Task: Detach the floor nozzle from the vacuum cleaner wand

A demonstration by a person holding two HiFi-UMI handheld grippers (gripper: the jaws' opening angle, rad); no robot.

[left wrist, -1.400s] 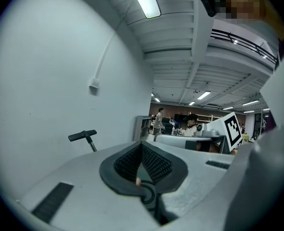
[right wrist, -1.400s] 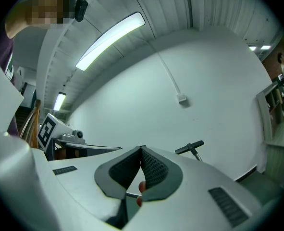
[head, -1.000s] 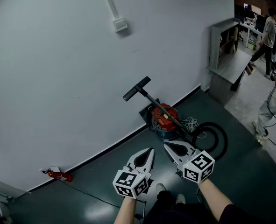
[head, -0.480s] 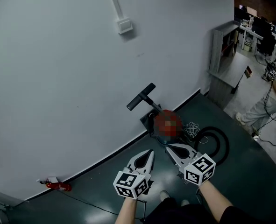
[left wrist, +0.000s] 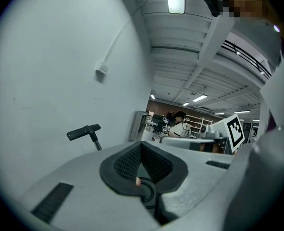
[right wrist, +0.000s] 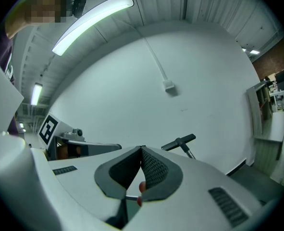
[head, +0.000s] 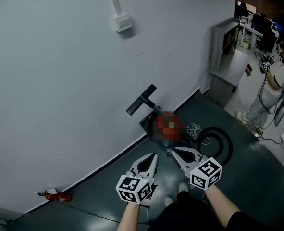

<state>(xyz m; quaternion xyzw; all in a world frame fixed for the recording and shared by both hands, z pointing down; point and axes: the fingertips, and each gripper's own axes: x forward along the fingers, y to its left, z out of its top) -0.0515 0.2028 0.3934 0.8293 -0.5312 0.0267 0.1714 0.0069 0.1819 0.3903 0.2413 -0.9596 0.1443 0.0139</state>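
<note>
Closer now to the red canister vacuum cleaner (head: 169,127), my left gripper (head: 154,155) and right gripper (head: 172,151) are pinched together, empty; its black bar-shaped floor nozzle (head: 142,99) rises beside the grey wall (head: 60,81).

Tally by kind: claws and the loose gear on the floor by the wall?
White two-jaw claws: 2 (left claw, right claw)
Black T-shaped floor nozzle: 1
Black coiled hose: 1
Red cylinder lying on floor: 1
Total: 5
</note>
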